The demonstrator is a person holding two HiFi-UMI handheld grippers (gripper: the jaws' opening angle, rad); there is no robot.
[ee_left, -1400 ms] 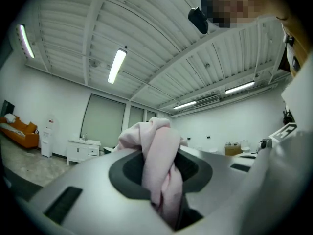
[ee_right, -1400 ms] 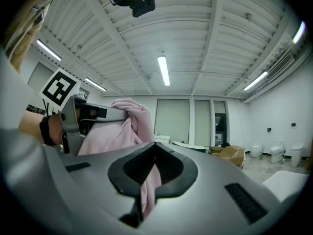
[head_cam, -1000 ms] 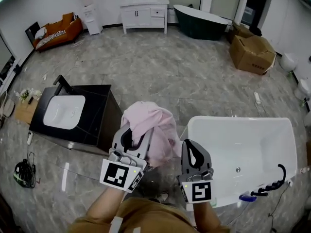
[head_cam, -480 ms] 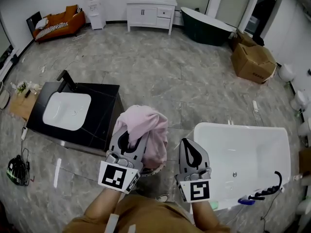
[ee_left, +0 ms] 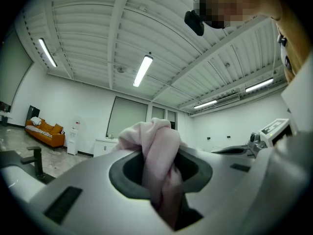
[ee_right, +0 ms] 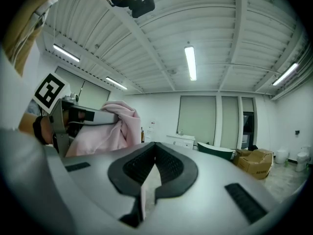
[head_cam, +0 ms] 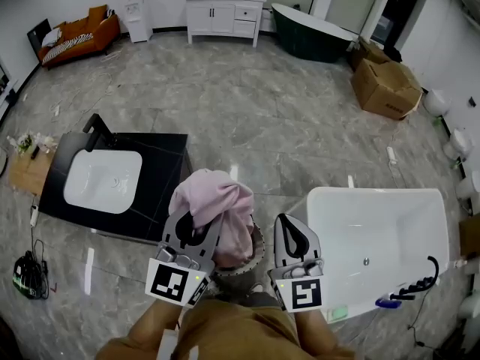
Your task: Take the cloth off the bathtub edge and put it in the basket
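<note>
The left tongs [head_cam: 193, 227] were clamped on the pink cloth [head_cam: 216, 201], which hung bunched over the basket [head_cam: 256, 250] beside the white tub [head_cam: 375, 191]. The right tongs [head_cam: 298, 231] were together, empty.

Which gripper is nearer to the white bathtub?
Right. The right gripper is beside the bathtub rim; the left gripper, holding the cloth, is farther left.

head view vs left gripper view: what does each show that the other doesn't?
Head view only: the basket on the floor below the pink cloth, and the white bathtub. Left gripper view only: ceiling lights, and the left claw with its jaws shut on the pink cloth. Both: the pink cloth and the orange sofa.
</note>
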